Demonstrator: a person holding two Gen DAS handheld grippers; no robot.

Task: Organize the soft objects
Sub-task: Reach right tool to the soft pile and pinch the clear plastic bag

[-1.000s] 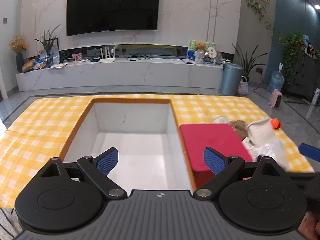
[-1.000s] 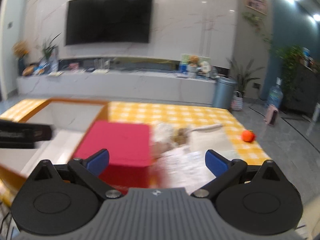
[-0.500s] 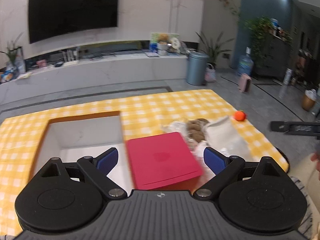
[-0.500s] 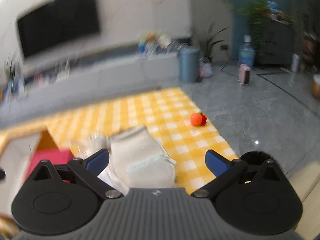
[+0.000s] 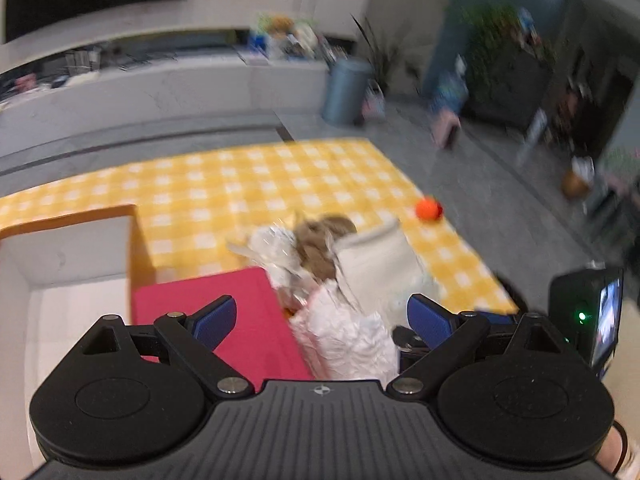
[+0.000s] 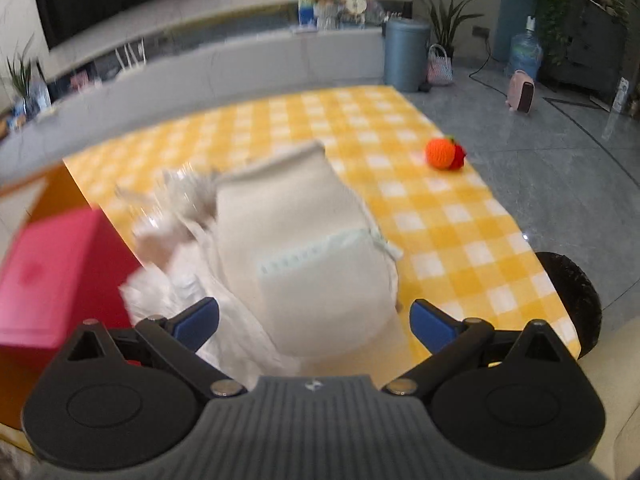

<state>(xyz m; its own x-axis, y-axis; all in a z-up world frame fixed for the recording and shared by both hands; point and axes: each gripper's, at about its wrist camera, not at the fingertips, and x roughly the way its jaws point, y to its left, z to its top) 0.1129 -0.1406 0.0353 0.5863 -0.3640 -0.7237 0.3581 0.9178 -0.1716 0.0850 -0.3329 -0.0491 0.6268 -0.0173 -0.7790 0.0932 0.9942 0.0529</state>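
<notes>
Yellow checked tablecloth (image 6: pixel 460 232) carries a cream knitted fabric pouch (image 6: pixel 304 248) lying long-axis toward twelve o'clock, dead ahead between the right gripper's (image 6: pixel 314 320) wide-spread fingers; left gripper (image 5: pixel 320 316), equally wide, holds nothing.

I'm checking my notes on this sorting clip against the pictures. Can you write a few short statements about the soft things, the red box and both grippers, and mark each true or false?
1. The orange knitted ball lies apart from the pile of soft things. True.
2. The right gripper is shut on the cream pouch. False: its jaws stand open, with the pouch ahead between them.
3. The red box sits beside the white bin. True.
4. The left gripper holds the ball. False: it is open and empty.
5. The tablecloth is blue striped. False: it is yellow and white checked.
</notes>
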